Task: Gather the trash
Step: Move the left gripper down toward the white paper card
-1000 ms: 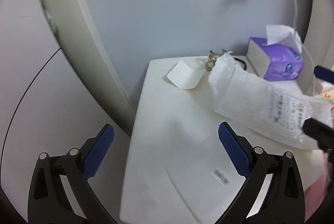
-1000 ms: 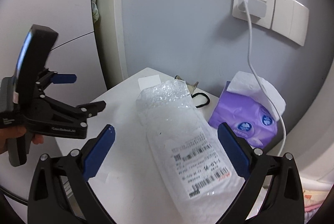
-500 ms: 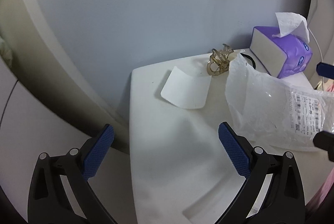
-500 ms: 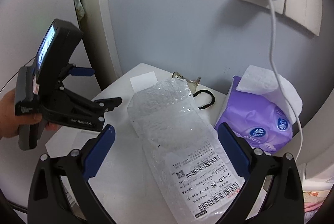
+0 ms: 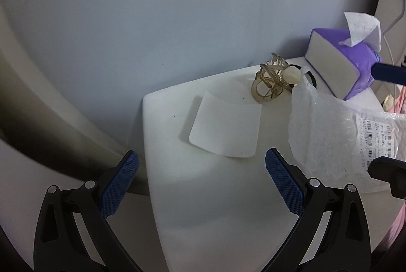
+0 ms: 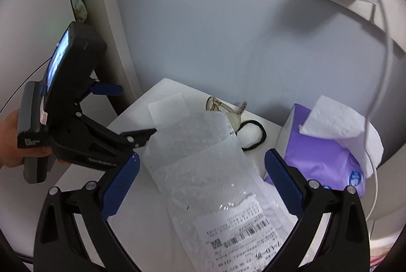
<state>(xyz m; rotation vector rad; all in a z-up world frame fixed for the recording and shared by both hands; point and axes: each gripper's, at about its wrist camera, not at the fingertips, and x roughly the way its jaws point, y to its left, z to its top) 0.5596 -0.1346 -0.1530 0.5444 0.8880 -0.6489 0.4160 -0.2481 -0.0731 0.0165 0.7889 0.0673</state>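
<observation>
In the left wrist view, the left claw (image 5: 201, 182) gaped empty above a curled white paper slip (image 5: 225, 127) on the tabletop (image 5: 203, 208). In the right wrist view, the right claw (image 6: 201, 183) stood open over a crinkled, labelled bubble mailer (image 6: 205, 170) lying flat.

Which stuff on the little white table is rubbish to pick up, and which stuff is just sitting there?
Rubbish to collect, most likely:
bubble-wrap mailer bag
white paper slip

Just lying about, probably:
purple tissue pack
clear hair claw clip
black hair tie
white charger cable

Both hand-held grippers are open and hold nothing.
</observation>
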